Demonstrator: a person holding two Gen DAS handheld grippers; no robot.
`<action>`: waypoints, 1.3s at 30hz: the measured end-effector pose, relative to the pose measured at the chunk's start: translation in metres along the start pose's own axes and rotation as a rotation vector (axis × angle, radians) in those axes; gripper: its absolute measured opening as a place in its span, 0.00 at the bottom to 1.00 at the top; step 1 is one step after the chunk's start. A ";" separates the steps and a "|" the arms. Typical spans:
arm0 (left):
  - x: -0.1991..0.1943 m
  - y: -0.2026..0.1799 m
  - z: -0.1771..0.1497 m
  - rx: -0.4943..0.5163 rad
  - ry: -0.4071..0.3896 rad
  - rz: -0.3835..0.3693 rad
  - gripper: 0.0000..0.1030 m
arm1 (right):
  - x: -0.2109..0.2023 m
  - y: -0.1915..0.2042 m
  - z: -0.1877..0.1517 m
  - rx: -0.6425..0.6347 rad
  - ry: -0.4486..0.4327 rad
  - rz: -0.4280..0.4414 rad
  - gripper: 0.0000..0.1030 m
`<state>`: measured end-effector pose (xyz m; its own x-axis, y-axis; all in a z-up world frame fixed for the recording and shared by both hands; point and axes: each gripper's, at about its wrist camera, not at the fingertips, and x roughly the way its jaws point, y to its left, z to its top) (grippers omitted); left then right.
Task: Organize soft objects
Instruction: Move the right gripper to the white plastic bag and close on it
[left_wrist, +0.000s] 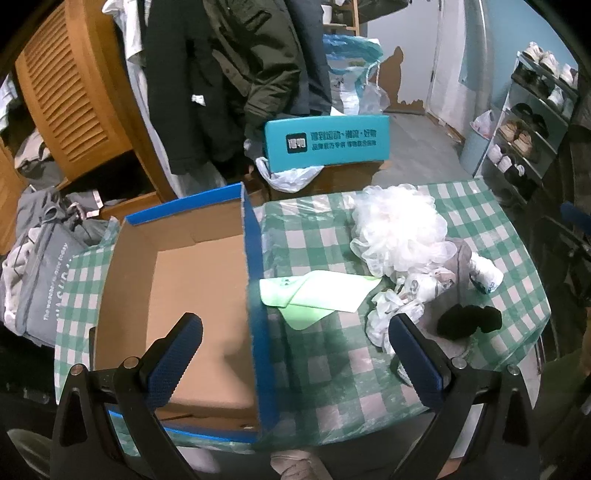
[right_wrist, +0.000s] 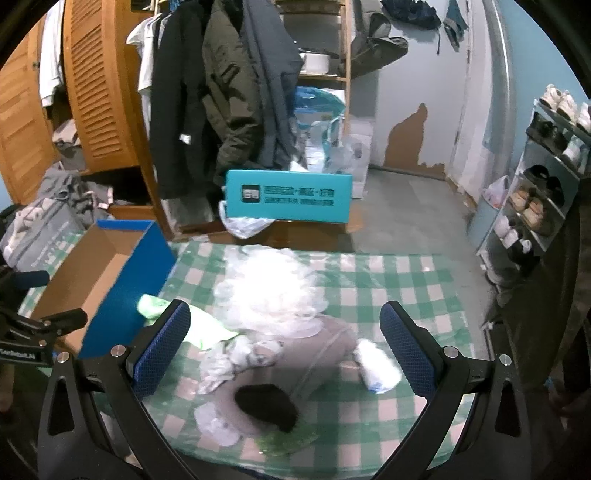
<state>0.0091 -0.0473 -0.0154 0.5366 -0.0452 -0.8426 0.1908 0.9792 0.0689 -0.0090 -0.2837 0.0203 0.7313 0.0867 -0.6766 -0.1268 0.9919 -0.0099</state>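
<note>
An open blue cardboard box (left_wrist: 255, 280) with a bare brown inside sits on the left of the checked table; it also shows in the right wrist view (right_wrist: 125, 280). Right of it lie a white mesh bath puff (left_wrist: 399, 229) (right_wrist: 269, 291), a light green cloth (left_wrist: 317, 295) (right_wrist: 199, 325), white patterned socks (left_wrist: 399, 306) (right_wrist: 229, 358), a grey garment (right_wrist: 325, 343), a white roll (left_wrist: 487, 275) (right_wrist: 376, 365) and a black soft item (left_wrist: 469, 321) (right_wrist: 266, 402). My left gripper (left_wrist: 295, 362) is open above the box's right wall. My right gripper (right_wrist: 284, 354) is open above the pile.
The table wears a green and white checked cover (left_wrist: 332, 354) (right_wrist: 406, 280). Behind it stand a teal box (left_wrist: 327, 142) (right_wrist: 288, 199), hanging coats (left_wrist: 236, 74), a wooden wardrobe (left_wrist: 74, 96) and a shoe rack (left_wrist: 532, 122) at right. Grey clothes (left_wrist: 40, 258) are heaped at left.
</note>
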 end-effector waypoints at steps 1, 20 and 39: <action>0.005 -0.002 0.001 0.002 0.016 0.000 0.99 | 0.000 -0.004 0.000 0.000 0.000 -0.009 0.98; 0.061 -0.057 0.036 0.067 0.161 -0.108 0.99 | 0.037 -0.107 -0.015 0.133 0.102 -0.114 0.98; 0.133 -0.083 0.049 0.042 0.267 -0.166 0.99 | 0.133 -0.136 -0.067 0.133 0.359 -0.123 0.98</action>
<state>0.1046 -0.1444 -0.1070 0.2613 -0.1450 -0.9543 0.2949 0.9534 -0.0641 0.0606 -0.4137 -0.1172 0.4516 -0.0484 -0.8909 0.0521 0.9983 -0.0279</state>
